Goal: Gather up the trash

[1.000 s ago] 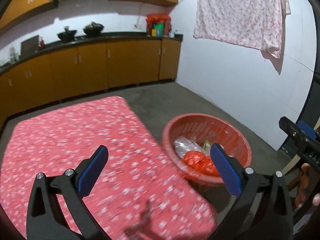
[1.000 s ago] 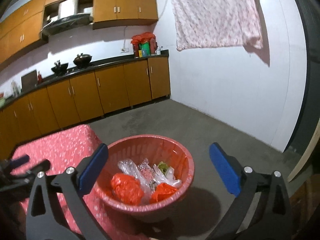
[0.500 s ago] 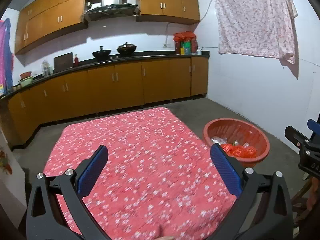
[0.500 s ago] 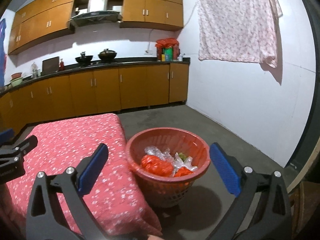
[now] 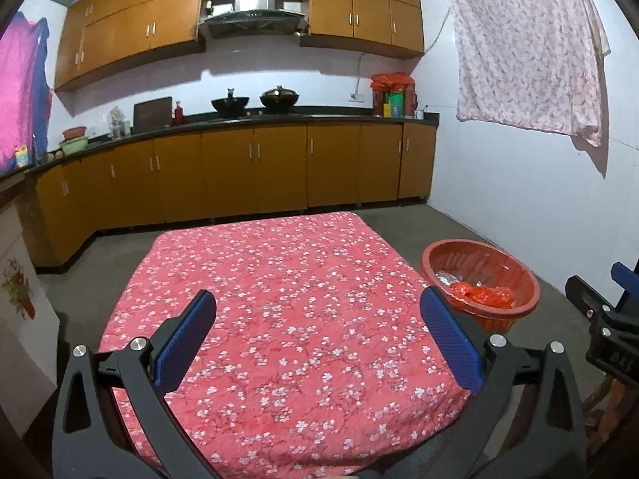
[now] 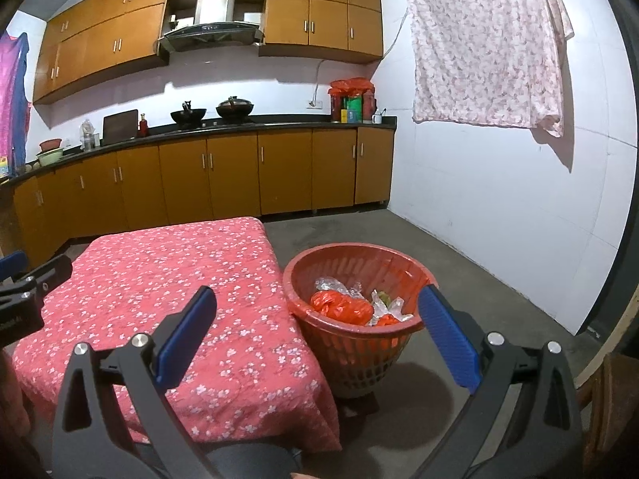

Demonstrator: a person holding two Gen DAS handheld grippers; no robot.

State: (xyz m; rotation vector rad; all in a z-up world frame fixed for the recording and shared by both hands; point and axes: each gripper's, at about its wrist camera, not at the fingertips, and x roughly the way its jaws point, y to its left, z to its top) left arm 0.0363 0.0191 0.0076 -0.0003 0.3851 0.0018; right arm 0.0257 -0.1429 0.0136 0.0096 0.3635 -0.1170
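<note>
Beside table's right edge (image 6: pixel 279 319): red basket (image 6: pixel 355 343) on floor, trash (image 6: pixel 343 307) inside. We hold left gripper (image 5: pixel 319 343) and right gripper (image 6: pixel 315 339) spread wide, empty. Basket lies forward-right of our right jaws, nearer that hand.

Home kitchen: wood cabinets (image 5: pixel 255 167), woks (image 5: pixel 279 97) on counter, range hood (image 5: pixel 253 12).

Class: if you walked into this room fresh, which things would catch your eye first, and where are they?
The red floral tablecloth fills the middle, bare of litter. Beside its right edge on the floor stands a red basket holding orange bags and clear wrappers. A pink floral sheet hangs on the right wall.
</note>
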